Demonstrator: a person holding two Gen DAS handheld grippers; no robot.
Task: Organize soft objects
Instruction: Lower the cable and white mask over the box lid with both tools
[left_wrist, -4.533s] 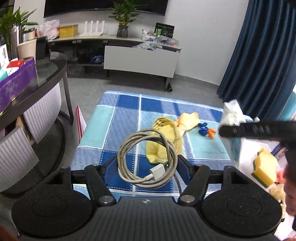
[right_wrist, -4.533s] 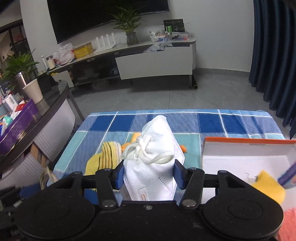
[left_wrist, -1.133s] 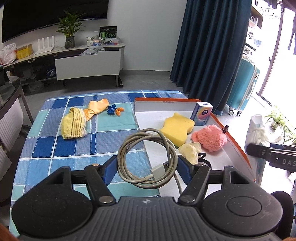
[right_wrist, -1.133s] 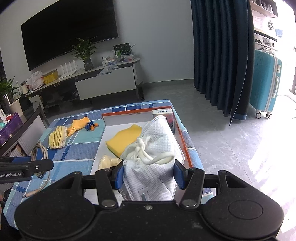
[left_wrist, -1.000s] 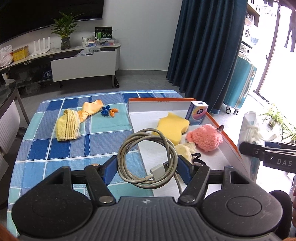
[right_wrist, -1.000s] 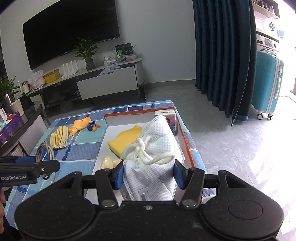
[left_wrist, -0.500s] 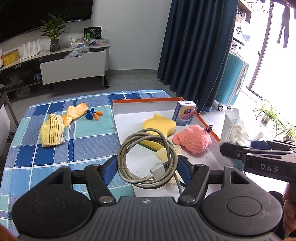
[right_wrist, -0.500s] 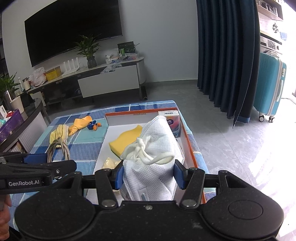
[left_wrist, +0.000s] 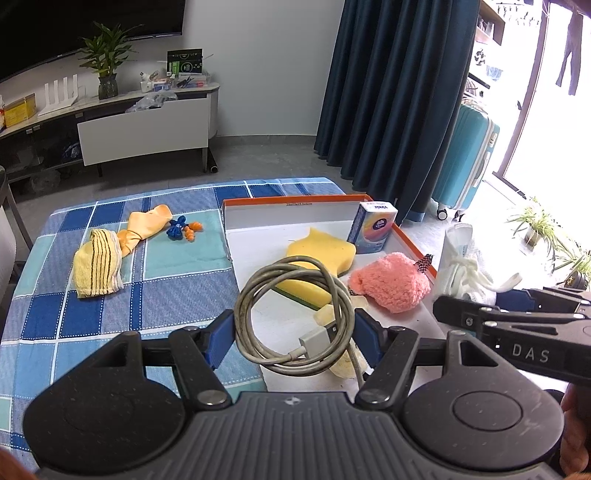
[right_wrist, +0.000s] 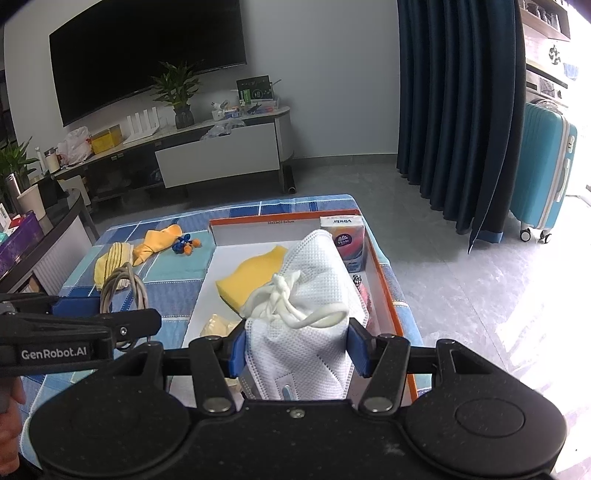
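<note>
Sponge (left_wrist: 319, 264) lies in box (left_wrist: 291, 212).

Grey coiled cable (left_wrist: 295, 314) is pinched between left tongs (left_wrist: 293, 338) over the tray (left_wrist: 258, 236); white mask (right_wrist: 306, 306) clamped in right tongs (right_wrist: 295, 349). Sponge (left_wrist: 317, 258) and pink puff (left_wrist: 391, 280) lie inside; striped cloth (left_wrist: 96, 267) at nine o'clock.

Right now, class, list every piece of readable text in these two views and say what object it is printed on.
"GenRobot.AI": side of the left hand-held gripper.
"DAS": side of the right hand-held gripper; the rest is cut off.
"Vinda": top of the tissue pack, printed upside down.
Small print on the tray's far wall: too small to read.
Green box on the TV cabinet: blurred.
</note>
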